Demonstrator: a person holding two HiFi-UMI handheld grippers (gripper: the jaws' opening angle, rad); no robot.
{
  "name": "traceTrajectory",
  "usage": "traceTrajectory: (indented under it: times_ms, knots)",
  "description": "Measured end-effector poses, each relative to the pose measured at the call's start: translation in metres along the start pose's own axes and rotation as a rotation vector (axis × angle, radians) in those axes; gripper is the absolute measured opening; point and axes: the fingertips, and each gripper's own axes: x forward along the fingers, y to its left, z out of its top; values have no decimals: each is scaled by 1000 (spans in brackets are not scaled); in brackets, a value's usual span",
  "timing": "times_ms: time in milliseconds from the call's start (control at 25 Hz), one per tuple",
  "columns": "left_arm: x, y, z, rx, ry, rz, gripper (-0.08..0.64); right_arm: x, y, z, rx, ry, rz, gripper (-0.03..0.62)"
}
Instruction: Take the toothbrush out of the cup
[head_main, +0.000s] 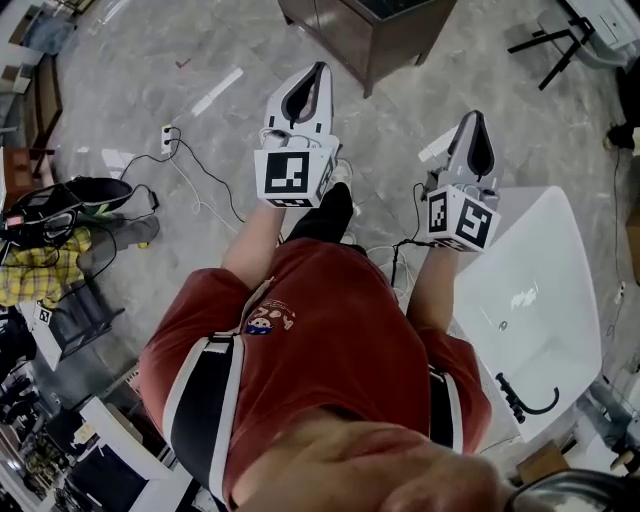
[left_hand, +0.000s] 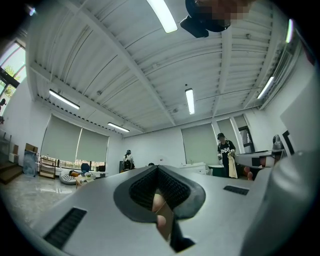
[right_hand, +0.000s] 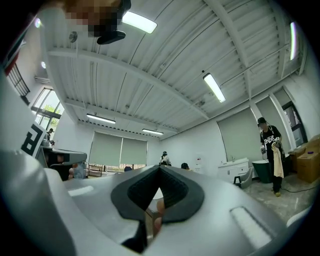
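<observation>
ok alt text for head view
A person in a red shirt, seen from above, holds the left tool and right tool over a grey floor, both shut and empty. A white basin stands at the right; no cup or toothbrush shows.

**Out of your sight**

Near the white basin (head_main: 530, 290), the left gripper (head_main: 318, 72) and right gripper (head_main: 472, 120) cover your hands. Your red shirt (head_main: 330, 320) hides most of your legs. The dark cabinet (head_main: 370, 30) beyond the basin is cut by the top edge.
</observation>
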Motion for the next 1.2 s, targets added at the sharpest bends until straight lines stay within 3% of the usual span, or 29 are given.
traceTrajectory:
  times_ms: [440, 760, 1200]
  knots:
    - [121, 34, -24, -32, 19, 16, 5, 129, -18, -21, -26, 20, 34, 9]
    - [209, 83, -43, -31, 54, 20, 5, 232, -12, -45, -11, 56, 48, 9]
    - [274, 140, -55, -65, 37, 51, 5, 318, 11, -61, -34, 66, 74, 9]
